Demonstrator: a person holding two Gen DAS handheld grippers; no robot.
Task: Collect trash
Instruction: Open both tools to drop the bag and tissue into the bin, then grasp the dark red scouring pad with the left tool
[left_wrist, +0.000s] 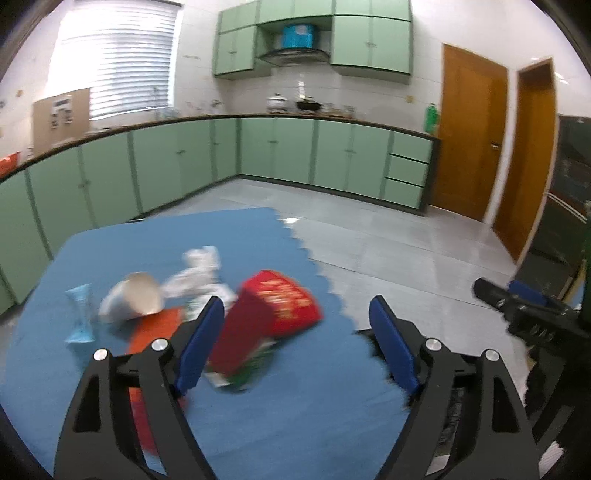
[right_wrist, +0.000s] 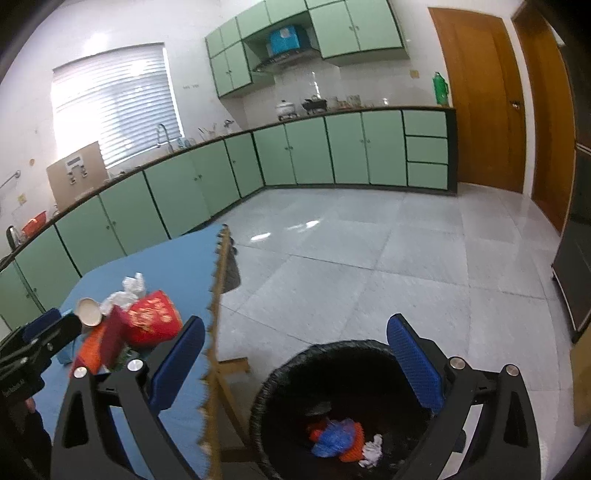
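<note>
On the blue mat (left_wrist: 277, 417) lies a heap of trash: a red carton (left_wrist: 280, 314), a tipped white paper cup (left_wrist: 129, 302), crumpled white wrapping (left_wrist: 199, 269), an orange packet (left_wrist: 159, 328) and a pale blue piece (left_wrist: 79, 314). My left gripper (left_wrist: 297, 306) hangs open above the mat's right part, the carton just beyond its left finger, untouched. My right gripper (right_wrist: 295, 323) stands open and empty over a black bin (right_wrist: 280, 373) on the floor. Inside the bin lie an orange-and-blue wrapper (right_wrist: 336, 439) and a white scrap (right_wrist: 373, 450). The same red carton (right_wrist: 151, 321) shows at the left.
The table's wooden edge (right_wrist: 214, 317) runs between mat and bin. Pale floor tiles (right_wrist: 369, 251) stretch to green base cabinets (right_wrist: 295, 151) along two walls. Wooden doors (right_wrist: 480, 96) stand at the right, a dark cabinet (right_wrist: 576, 258) at the far right.
</note>
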